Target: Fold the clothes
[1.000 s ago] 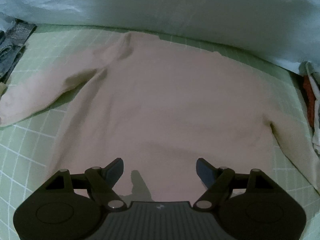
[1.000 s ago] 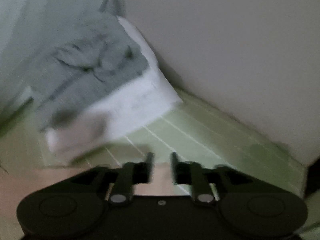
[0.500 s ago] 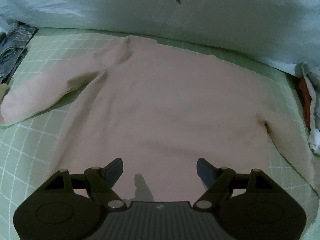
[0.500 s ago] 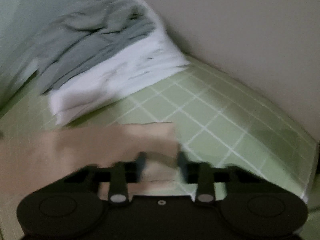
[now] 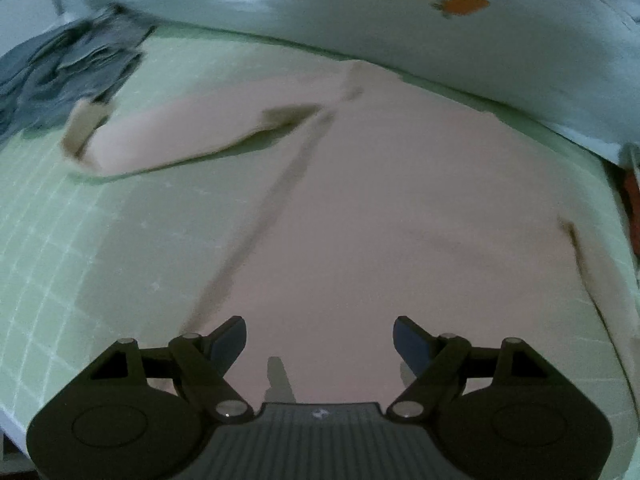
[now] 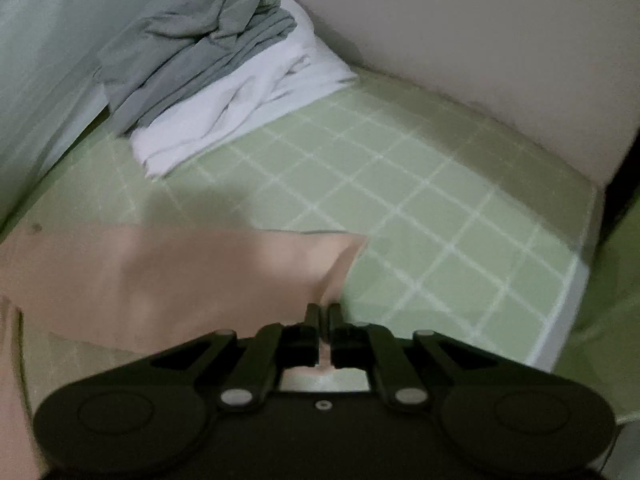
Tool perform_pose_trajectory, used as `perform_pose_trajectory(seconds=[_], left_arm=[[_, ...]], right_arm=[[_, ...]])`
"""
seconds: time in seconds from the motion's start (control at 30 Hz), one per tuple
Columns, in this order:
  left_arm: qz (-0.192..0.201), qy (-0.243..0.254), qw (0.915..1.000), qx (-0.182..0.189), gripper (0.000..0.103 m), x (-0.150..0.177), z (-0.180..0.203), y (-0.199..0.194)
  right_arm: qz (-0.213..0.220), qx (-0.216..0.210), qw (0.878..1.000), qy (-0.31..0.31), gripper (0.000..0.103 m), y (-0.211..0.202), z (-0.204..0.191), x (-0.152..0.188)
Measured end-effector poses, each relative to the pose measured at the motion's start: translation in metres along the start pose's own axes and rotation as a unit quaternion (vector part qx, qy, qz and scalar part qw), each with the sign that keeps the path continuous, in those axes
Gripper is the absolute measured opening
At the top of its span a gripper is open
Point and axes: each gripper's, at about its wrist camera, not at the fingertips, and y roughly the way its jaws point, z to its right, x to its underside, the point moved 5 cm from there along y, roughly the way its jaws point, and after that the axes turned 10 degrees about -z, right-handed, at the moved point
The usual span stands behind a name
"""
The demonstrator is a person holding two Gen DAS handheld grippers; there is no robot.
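A pale pink sweater lies flat on the green checked sheet, collar toward the far side. Its left sleeve stretches out to the left, the cuff end near a grey pile. My left gripper hovers open over the sweater's lower part, close to its left side edge, with nothing between the blue pads. In the right wrist view the other sleeve lies across the sheet. My right gripper is shut on the sleeve's cuff end, pink cloth showing between the fingers.
Crumpled grey clothes sit at the far left. A pale blue blanket with a carrot print runs along the far side. A folded grey and white stack rests against the beige wall. The bed's edge drops off at right.
My right gripper has come down over the sleeve and shut on its cuff. The left gripper has swung left, still open, so the sweater's left edge and sleeve now show nearer the middle.
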Motion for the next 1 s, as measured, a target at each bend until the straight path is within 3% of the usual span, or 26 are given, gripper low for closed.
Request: perform_pose_trajectory(seconds=[0.3,0.33,0.37,0.4,0.5,0.57,0.63,0.77,0.9,1.0], left_arm=[[0.020,-0.032,0.9992,-0.010,0.082,-0.003,-0.088,-0.020],[0.022,-0.034,0.9991,-0.012,0.082,-0.005,-0.098,-0.022],[0.022,-0.039,0.9989,-0.014,0.082,-0.007,-0.111,-0.023],[0.023,-0.045,0.9986,-0.015,0.082,-0.010,-0.123,-0.024],[0.032,-0.064,0.9973,-0.020,0.082,-0.020,-0.158,-0.027],[0.038,-0.076,0.9961,-0.023,0.083,-0.027,-0.182,-0.028],[0.044,-0.088,0.9948,-0.027,0.083,-0.034,-0.205,-0.030],[0.046,-0.103,0.9932,-0.029,0.083,-0.052,-0.239,-0.026],[0.056,-0.085,0.9946,-0.024,0.083,-0.081,-0.259,-0.020],[0.065,-0.061,0.9958,-0.020,0.083,-0.107,-0.267,-0.013]], right_arm=[[-0.006,0.011,1.000,0.028,0.010,-0.010,-0.011,0.022],[-0.010,0.004,0.999,0.036,0.025,-0.010,-0.013,0.021],[-0.015,-0.002,0.999,0.043,0.051,-0.010,-0.016,0.019],[-0.019,-0.009,0.998,0.051,0.063,-0.010,-0.018,0.017],[-0.003,0.036,0.998,0.059,0.081,-0.021,-0.036,0.020],[0.013,0.042,0.998,0.053,0.095,-0.031,-0.057,0.029],[0.018,0.032,0.999,0.034,0.097,-0.039,-0.087,0.044],[0.017,0.021,0.998,-0.062,0.100,-0.049,-0.170,0.084],[0.010,-0.002,0.990,-0.143,0.100,-0.054,-0.248,0.127],[0.003,-0.014,0.986,-0.168,0.100,-0.054,-0.292,0.152]])
